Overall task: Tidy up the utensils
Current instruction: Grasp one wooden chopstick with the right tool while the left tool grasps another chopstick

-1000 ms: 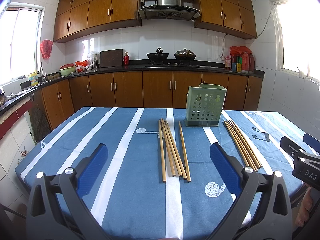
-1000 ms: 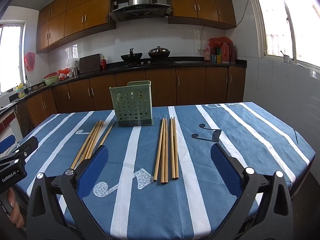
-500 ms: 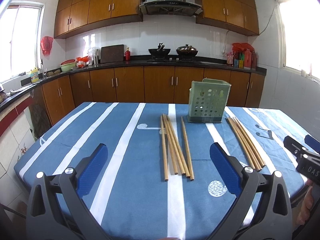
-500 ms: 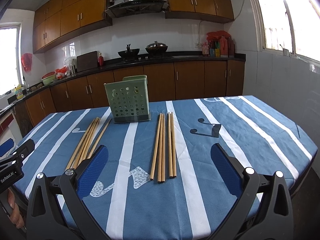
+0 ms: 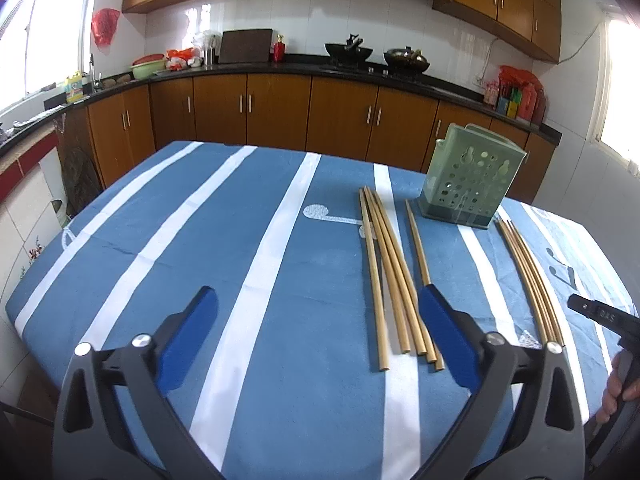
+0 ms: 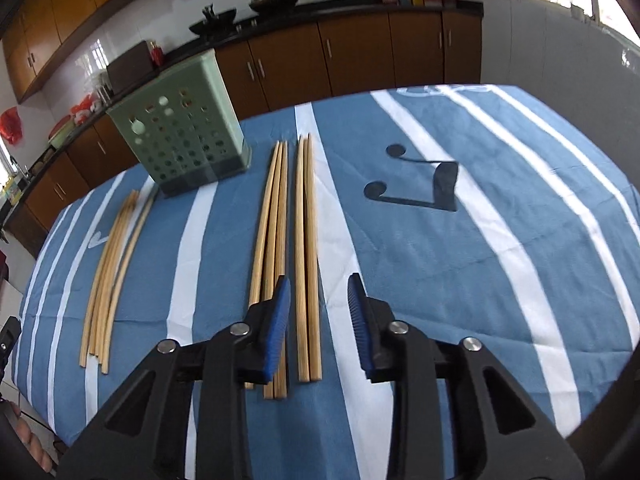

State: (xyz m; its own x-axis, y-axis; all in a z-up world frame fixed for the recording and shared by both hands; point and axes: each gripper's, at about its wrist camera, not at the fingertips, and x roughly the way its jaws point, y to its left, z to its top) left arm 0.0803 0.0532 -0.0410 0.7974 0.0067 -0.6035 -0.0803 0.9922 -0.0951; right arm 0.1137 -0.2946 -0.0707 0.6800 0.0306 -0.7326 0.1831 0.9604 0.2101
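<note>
Hovering over the blue striped tabletop (image 6: 500, 208), right tool (image 6: 318, 320) has just been narrowing; two chopsticks (image 6: 308, 248) lie between its pads, untouched, three more (image 6: 272, 232) just left. Left tool (image 5: 316, 336) spread wide, barely closing, nothing clamped, beside another bundle (image 5: 390, 276). Green holder (image 6: 180, 140) upright at far side, between both groups.

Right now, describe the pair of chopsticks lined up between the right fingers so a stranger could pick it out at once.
Start at the green perforated holder standing on the blue striped tablecloth. Two bundles of chopsticks lie beside it, one on each side; take the bundle by the printed music note. Within it, the pair of chopsticks sits nearest the note, split by a thin gap from three others.
</note>
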